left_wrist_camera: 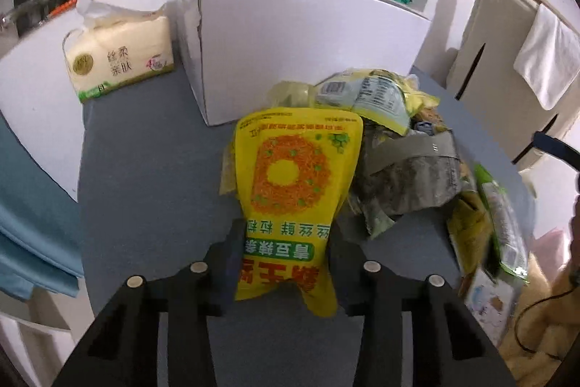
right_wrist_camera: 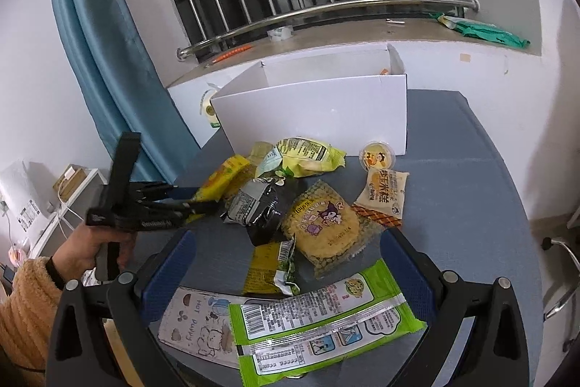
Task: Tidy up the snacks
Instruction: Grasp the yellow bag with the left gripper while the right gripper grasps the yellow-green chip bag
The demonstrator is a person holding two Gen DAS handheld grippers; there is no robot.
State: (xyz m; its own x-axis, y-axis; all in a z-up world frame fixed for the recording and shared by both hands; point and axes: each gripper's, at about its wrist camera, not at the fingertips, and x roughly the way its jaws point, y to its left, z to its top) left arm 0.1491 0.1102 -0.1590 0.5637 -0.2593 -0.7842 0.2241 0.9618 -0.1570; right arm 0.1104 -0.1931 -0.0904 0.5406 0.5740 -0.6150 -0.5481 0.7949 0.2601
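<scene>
I had the left gripper (left_wrist_camera: 284, 256) clamped on the lower end of the yellow snack bag (left_wrist_camera: 293, 191), which stuck out ahead of my fingers, its far end over the snack pile (left_wrist_camera: 395, 147) with the white box (left_wrist_camera: 290, 35) beyond. It looked light, soft and slick, so I judged that pinching the waist was right. My right gripper (right_wrist_camera: 290, 274) stood wide apart over the green packet (right_wrist_camera: 322, 325), empty.

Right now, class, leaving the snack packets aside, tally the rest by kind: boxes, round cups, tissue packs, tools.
White box: 1
Round cup: 1
Tissue pack: 1
Tools: 2, left tool and right tool
Total: 5
</scene>
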